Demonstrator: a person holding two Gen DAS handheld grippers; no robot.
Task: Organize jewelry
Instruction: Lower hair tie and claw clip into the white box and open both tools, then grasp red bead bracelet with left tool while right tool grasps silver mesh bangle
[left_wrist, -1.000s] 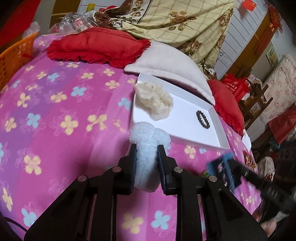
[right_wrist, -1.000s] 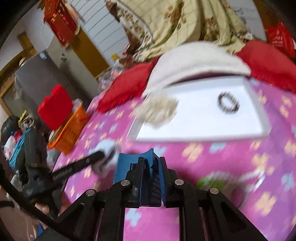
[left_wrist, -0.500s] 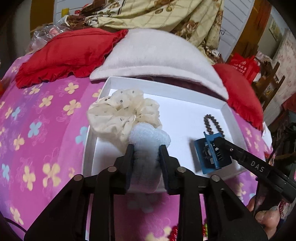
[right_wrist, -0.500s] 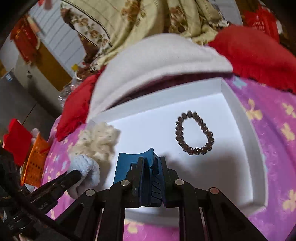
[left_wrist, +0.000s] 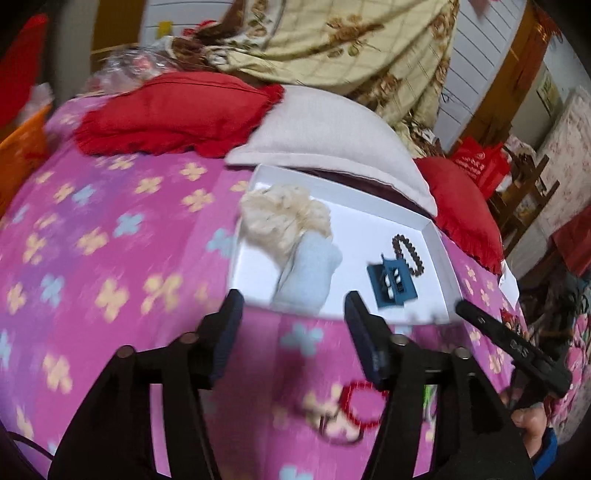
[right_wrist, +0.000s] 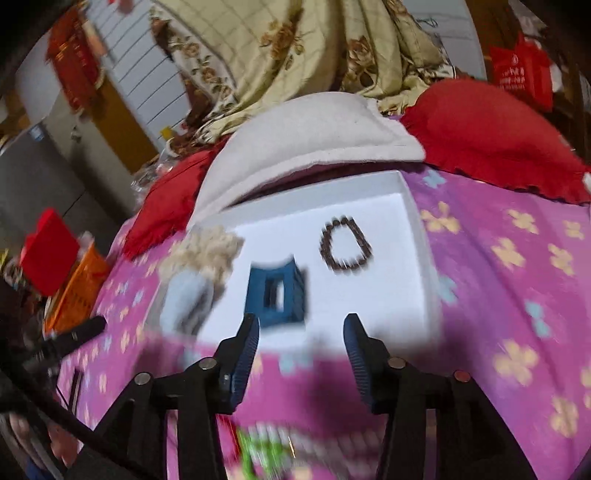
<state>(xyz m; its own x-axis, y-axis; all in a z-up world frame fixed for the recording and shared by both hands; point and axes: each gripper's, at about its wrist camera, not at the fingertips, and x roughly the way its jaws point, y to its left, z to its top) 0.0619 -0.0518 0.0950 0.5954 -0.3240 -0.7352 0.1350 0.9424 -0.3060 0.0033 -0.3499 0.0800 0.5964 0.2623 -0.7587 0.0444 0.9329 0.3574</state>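
A shallow white box (left_wrist: 437, 240) (right_wrist: 417, 236) lies on the pink flowered bedspread. Inside it lie a cream scrunchie (left_wrist: 284, 218) (right_wrist: 207, 251), a pale blue scrunchie (left_wrist: 310, 273) (right_wrist: 184, 302), a blue hair clip (left_wrist: 392, 282) (right_wrist: 279, 291) and a dark bead bracelet (left_wrist: 408, 253) (right_wrist: 345, 247). My left gripper (left_wrist: 293, 308) hangs just short of the box's near edge, its jaws opening, with nothing between them. My right gripper (right_wrist: 301, 330) is also short of the box, jaws opening and empty, the clip lying free beyond them.
Red cushions (left_wrist: 173, 110) (right_wrist: 491, 136) and a grey-white pillow (left_wrist: 325, 136) crowd the box's far side under a floral quilt (left_wrist: 332, 44). A red bead bracelet (left_wrist: 364, 406) lies on the bedspread below my left gripper. An orange basket (right_wrist: 74, 291) stands at the left.
Both grippers let go inside the box and pulled back toward me. The pale blue scrunchie left my left gripper; the blue clip left my right one. Both jaws stand wider.
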